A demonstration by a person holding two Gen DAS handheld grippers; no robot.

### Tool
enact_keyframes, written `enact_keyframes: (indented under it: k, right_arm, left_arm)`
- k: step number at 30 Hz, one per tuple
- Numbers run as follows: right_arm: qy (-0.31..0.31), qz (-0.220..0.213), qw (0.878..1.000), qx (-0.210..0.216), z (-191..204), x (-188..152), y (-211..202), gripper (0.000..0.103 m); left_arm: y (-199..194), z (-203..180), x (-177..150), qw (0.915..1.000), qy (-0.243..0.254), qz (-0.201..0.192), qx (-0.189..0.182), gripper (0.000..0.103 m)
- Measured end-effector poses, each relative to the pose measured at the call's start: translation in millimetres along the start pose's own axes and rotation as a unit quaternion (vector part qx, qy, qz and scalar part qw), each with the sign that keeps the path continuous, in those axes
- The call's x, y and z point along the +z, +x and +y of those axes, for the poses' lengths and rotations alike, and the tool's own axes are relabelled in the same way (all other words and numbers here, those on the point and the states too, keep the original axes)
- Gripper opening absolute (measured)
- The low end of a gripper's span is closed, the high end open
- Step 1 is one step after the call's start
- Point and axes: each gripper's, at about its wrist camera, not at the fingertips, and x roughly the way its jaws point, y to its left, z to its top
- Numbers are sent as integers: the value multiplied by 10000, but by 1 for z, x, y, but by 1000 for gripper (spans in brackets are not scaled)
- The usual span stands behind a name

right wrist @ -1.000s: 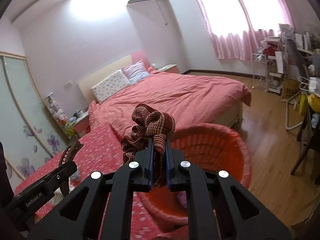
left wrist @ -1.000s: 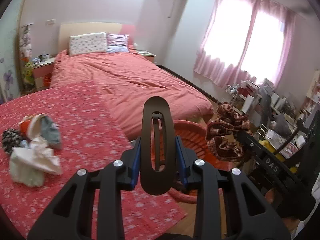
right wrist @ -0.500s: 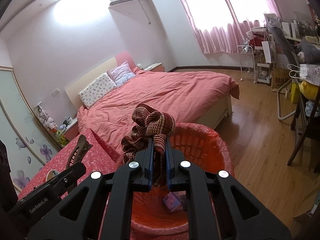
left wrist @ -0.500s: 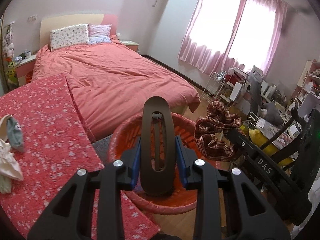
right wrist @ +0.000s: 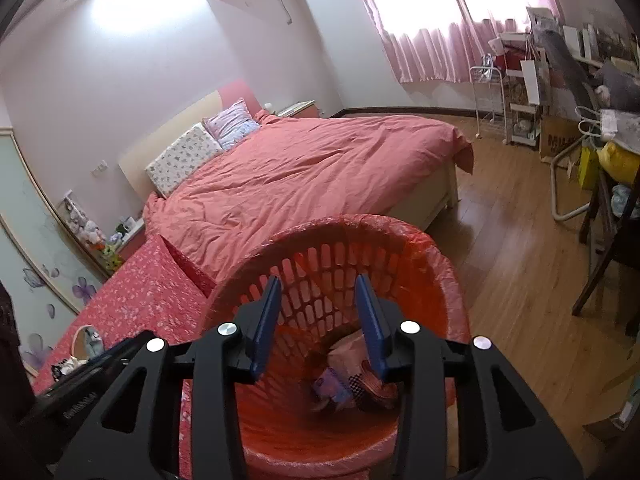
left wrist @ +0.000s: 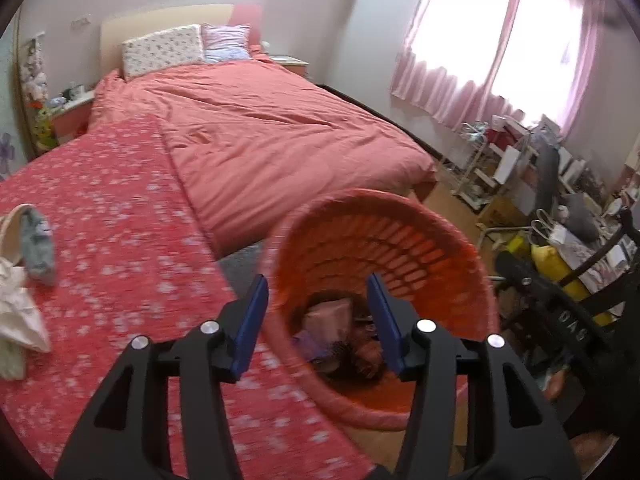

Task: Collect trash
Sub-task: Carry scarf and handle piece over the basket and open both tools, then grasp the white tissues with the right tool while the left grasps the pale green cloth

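Note:
An orange slatted basket (left wrist: pixel 420 248) lined with a red bag stands beside the red floral table; it also shows in the right wrist view (right wrist: pixel 424 264). Both grippers hover over its mouth. My left gripper (left wrist: pixel 318 322) is open and empty. My right gripper (right wrist: pixel 318 322) is open and empty. The brown striped scrunchie (right wrist: pixel 374 388) lies at the basket's bottom among pink and purple wrappers (right wrist: pixel 340 380). In the left wrist view the trash pile (left wrist: pixel 340 340) shows blurred inside the basket. More trash, a white cloth (left wrist: pixel 20 312) and a grey piece (left wrist: pixel 38 240), lies on the table at left.
The table with the red floral cloth (left wrist: pixel 120 240) is to the left of the basket. A bed with a pink duvet (right wrist: pixel 320 168) lies behind. Wooden floor (right wrist: pixel 520 280) lies to the right, with a dark chair (right wrist: pixel 612 248) and cluttered shelves (left wrist: pixel 520 168) beyond.
Both grippers opened over the basket. The black hair clip left the left gripper and the scrunchie left the right gripper; the scrunchie now lies in the basket.

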Motion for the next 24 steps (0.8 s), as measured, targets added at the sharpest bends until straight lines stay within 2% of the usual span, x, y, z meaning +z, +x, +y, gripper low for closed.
enact_keyframes:
  k: [7, 13, 18, 24]
  right_arm:
    - [-336, -55, 9994, -107, 20, 0, -9, 41]
    - [-644, 13, 9979, 67, 51, -8, -12, 41]
    - [-906, 152, 9954, 283, 80, -16, -11, 41]
    - [-1369, 446, 9867, 749, 135, -36, -5, 41]
  left_arm:
    - [-36, 43, -17, 9976, 35, -232, 657, 62]
    - [-65, 90, -31, 9932, -252, -289, 1099, 70]
    - [-91, 130, -43, 9851, -490, -434, 1593, 76]
    - [-124, 182, -61, 9698, -783, -603, 2231, 78]
